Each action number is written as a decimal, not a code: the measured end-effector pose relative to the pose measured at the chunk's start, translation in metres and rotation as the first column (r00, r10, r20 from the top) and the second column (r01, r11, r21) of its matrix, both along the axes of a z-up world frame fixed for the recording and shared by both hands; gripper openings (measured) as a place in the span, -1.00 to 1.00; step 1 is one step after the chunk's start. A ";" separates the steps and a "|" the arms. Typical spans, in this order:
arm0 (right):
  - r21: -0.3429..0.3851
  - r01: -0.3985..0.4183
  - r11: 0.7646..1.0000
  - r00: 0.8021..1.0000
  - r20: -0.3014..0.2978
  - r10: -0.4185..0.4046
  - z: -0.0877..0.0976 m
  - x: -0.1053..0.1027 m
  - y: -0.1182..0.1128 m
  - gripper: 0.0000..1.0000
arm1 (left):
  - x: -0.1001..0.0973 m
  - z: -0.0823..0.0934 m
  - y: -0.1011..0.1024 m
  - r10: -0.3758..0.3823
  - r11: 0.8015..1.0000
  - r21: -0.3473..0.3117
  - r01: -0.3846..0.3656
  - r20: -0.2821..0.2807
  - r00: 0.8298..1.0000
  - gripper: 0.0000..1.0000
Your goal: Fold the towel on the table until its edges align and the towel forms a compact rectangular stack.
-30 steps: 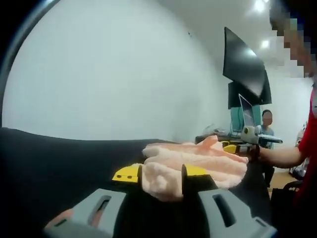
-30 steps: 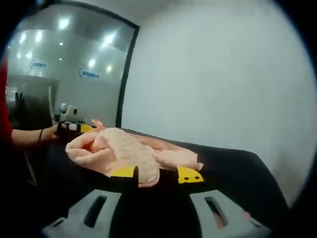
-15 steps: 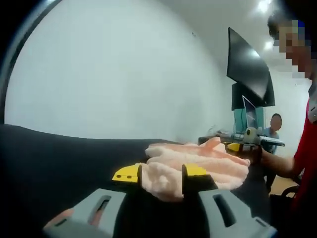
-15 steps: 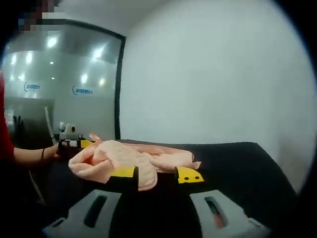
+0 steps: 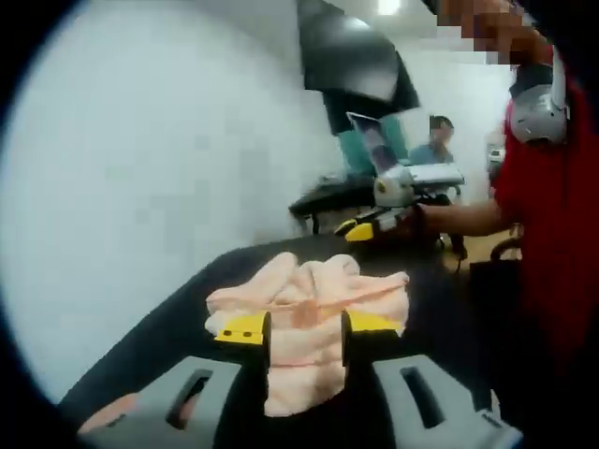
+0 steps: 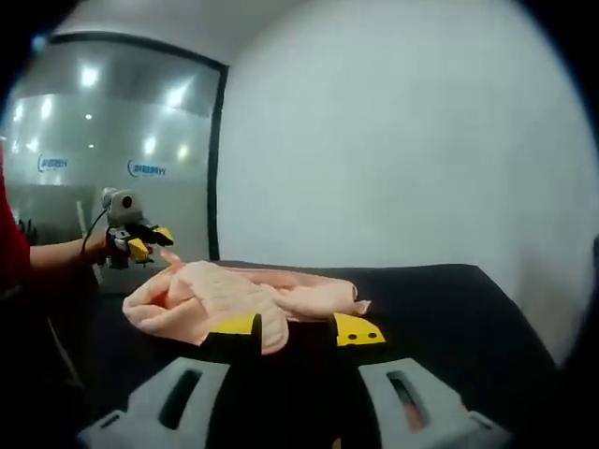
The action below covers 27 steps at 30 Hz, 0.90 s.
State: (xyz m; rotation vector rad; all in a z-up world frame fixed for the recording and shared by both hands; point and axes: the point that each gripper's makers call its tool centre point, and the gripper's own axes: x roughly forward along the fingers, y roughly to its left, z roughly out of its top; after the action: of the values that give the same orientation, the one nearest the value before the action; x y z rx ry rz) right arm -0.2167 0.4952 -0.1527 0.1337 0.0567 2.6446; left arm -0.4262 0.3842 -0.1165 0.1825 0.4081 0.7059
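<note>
Lying bunched on the black table [image 6: 440,290], the pink towel [image 6: 234,299] is pinched by the left gripper [image 5: 298,329]. The right gripper [image 6: 296,332] has its jaws apart with towel between; whether it grips, I cannot tell. At two o'clock in the left gripper view stands a person in red [image 5: 552,234], with a dark monitor [image 5: 351,56] behind.

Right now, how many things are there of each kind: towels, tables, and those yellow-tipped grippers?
Towel: 1, pink and bunched up
Table: 1, black
Grippers: 2, the left gripper and the right gripper, each with towel between its yellow tips
Total: 4
</note>
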 end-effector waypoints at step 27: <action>-0.066 -0.069 0.995 0.993 -0.100 0.062 0.016 -0.003 -0.006 -0.48 | -0.016 0.194 0.073 0.336 0.902 0.256 -0.348 0.089 0.937 -1.00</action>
State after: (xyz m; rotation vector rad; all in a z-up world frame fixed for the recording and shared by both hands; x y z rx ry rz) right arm -0.2198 0.4890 -0.1362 0.2421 0.1885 2.6961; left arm -0.4418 0.4567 0.0780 0.3571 0.3040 1.1129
